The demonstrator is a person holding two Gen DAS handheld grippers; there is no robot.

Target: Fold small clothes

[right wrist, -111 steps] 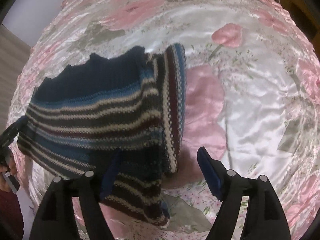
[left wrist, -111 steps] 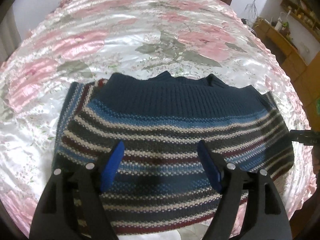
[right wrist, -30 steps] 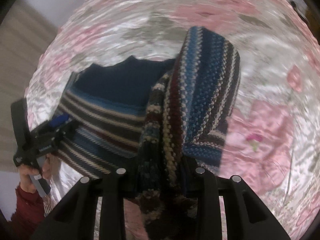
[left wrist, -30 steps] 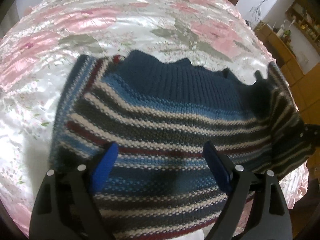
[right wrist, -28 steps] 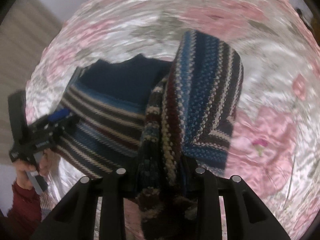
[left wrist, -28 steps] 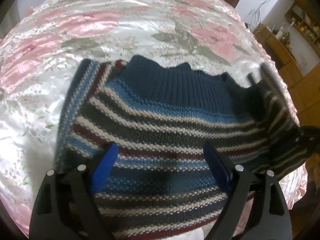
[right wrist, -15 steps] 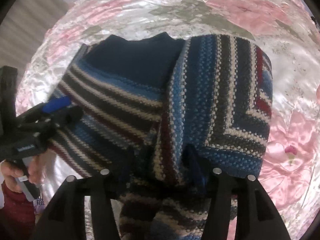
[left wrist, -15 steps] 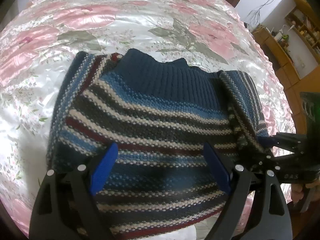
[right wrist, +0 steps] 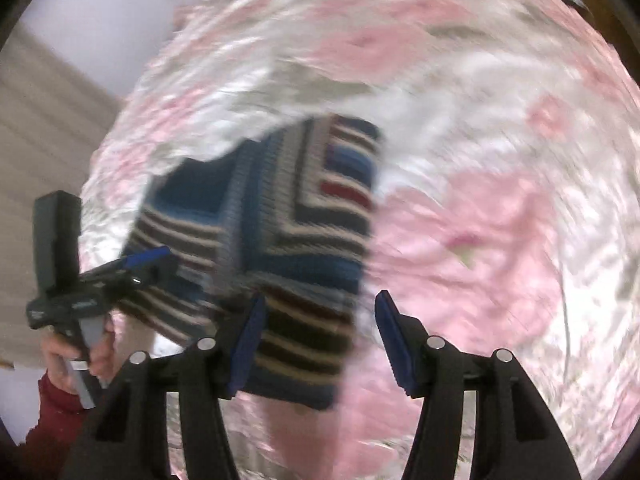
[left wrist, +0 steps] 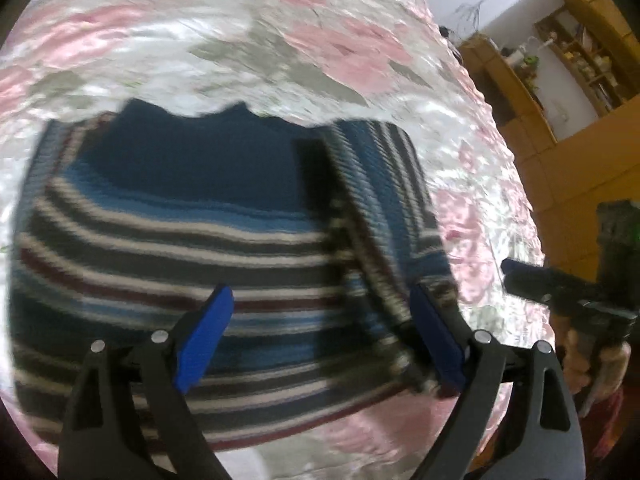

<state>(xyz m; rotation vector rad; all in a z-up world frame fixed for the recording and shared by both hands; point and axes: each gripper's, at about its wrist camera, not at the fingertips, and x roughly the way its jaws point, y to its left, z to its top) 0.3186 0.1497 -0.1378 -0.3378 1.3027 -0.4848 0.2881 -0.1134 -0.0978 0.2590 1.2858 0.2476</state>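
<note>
The left tool [left wrist: 320, 332] hovers over the striped knit sweater [left wrist: 192, 264], blue fingers spread wide, gripping nothing. The right tool [right wrist: 320, 336] is likewise spread, empty, above the sweater's near right edge. The sweater lies on the floral satin bedspread [left wrist: 280, 40], its right side folded inward over the navy-collared body; both views are blurred.

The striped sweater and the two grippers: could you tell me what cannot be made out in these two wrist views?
- Striped sweater: left wrist view is motion-blurred, so knit detail is lost; its near hem sits behind the left gripper.
- Right wrist view: blur smears the folded-over sleeve; whether it lies flat is unclear.
- Floral cloth: its pattern is smeared.
- Right gripper: jaws open; what lies under the sweater is hidden.
</note>
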